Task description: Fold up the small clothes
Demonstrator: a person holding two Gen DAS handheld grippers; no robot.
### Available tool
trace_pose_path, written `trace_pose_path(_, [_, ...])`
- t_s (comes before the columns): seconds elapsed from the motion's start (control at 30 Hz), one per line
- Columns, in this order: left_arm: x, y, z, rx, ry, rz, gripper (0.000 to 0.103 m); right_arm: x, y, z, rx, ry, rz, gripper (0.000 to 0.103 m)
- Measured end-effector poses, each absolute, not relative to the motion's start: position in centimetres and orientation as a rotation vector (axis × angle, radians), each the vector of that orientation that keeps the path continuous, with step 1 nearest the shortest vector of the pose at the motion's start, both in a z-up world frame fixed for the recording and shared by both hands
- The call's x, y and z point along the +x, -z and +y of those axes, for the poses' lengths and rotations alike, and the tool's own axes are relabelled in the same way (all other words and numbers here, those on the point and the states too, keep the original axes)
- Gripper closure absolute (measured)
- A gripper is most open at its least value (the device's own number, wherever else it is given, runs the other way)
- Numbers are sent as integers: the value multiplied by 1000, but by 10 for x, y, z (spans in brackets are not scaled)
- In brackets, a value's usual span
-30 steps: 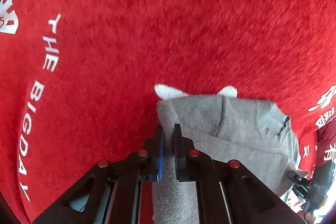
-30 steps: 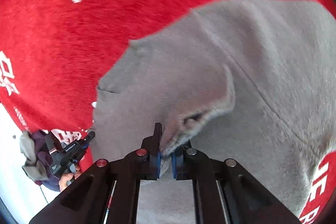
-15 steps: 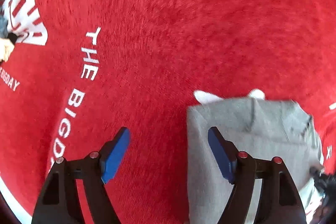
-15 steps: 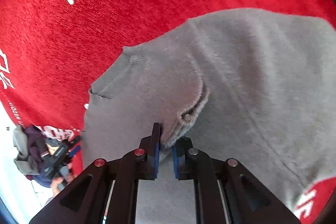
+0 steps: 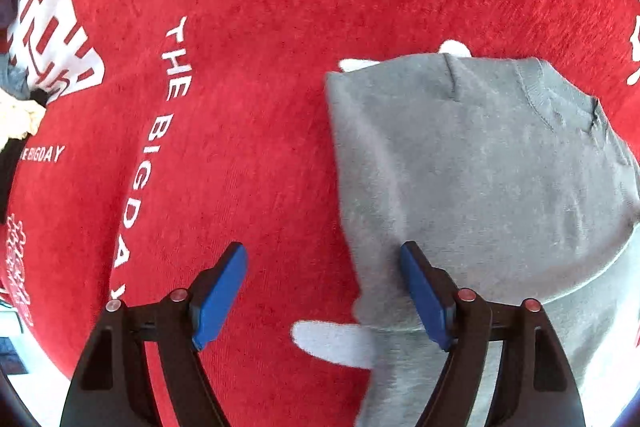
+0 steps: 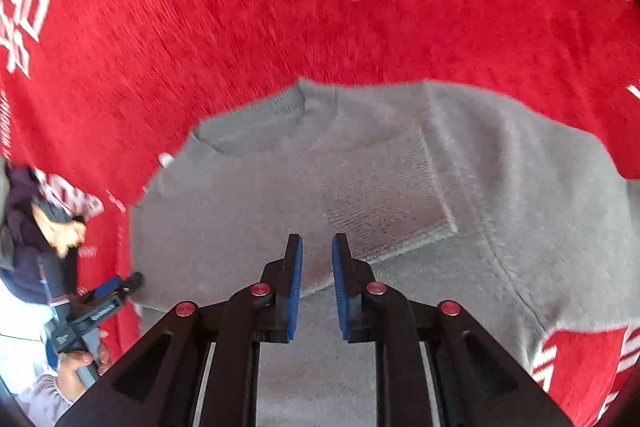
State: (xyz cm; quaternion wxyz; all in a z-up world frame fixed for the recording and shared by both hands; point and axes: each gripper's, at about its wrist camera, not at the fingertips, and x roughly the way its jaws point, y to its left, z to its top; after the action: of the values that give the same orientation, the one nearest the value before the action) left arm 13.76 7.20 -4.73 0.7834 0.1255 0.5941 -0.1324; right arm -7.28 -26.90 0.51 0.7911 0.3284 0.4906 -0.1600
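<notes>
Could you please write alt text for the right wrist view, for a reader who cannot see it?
A soft grey knitted garment lies folded on a red fuzzy cloth with white lettering. The right gripper hovers above it, its blue-padded jaws slightly apart and holding nothing, having just been opening. The left gripper shows at the lower left.

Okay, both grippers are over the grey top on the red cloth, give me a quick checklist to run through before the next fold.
1. left gripper released: ok, its jaws have just been opening and stand wide, one blue finger over the red cloth, the other over the grey top.
2. right gripper released: ok, its jaws have just been opening, a narrow gap, no fabric pinched.
3. Sleeve cuff folded in: ok, it lies on the body of the top.
4. Left edge straight: ok in the left wrist view.
5. Top lying flat: cannot tell, the near part is hidden by the grippers.
6. Hem position: cannot tell, out of view.
</notes>
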Motion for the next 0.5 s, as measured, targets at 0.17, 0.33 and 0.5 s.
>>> trace_pose_path(0.17, [142, 35, 89, 273, 258, 1265, 23, -83, 14, -284, 729, 392, 1085, 91])
trace_pose_path(0.33, [136, 23, 106, 248, 224, 1290, 24, -112, 10, -286, 787, 379, 1123, 78])
trace_pose_path(0.5, [110, 13, 96, 264, 281, 1309, 24, -140, 4, -279, 861, 382, 1123, 59])
